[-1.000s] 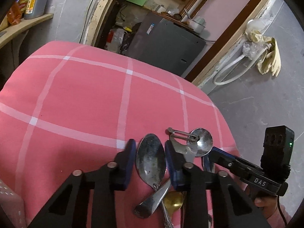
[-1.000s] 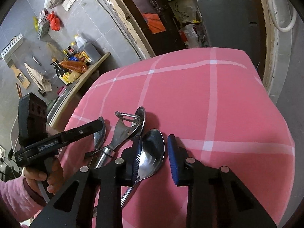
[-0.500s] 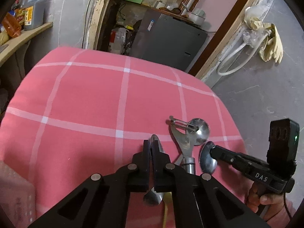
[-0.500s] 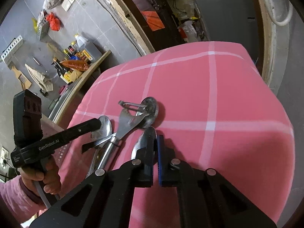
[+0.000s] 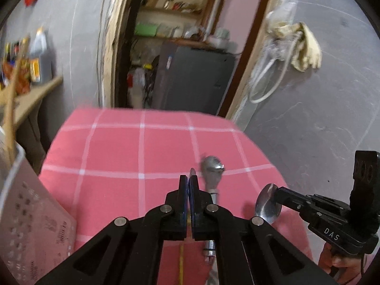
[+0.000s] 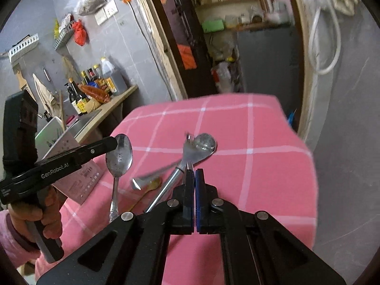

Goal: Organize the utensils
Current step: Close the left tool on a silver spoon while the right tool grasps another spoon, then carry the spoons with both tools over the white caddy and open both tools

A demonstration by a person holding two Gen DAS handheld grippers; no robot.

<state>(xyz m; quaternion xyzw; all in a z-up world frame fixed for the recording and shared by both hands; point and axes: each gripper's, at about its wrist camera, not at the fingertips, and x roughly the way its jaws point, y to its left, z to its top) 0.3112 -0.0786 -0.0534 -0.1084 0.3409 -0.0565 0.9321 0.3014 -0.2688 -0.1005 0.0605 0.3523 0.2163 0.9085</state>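
Observation:
Both grippers are lifted above the pink checked table. My left gripper is shut on a large steel spoon, edge-on between the pads; the right wrist view shows that spoon hanging bowl-up from it. My right gripper is shut on another steel spoon, whose bowl shows in the left wrist view. On the cloth lie a ladle-like spoon, a metal peeler across it and a gold spoon.
A white perforated utensil holder stands at the table's left edge, with a wooden stick in it. A counter with bottles lies beyond the left side. A doorway and grey cabinet are behind the table.
Both grippers closed on a spoon each, then rose off the cloth with them. The view now looks from higher up and further back.

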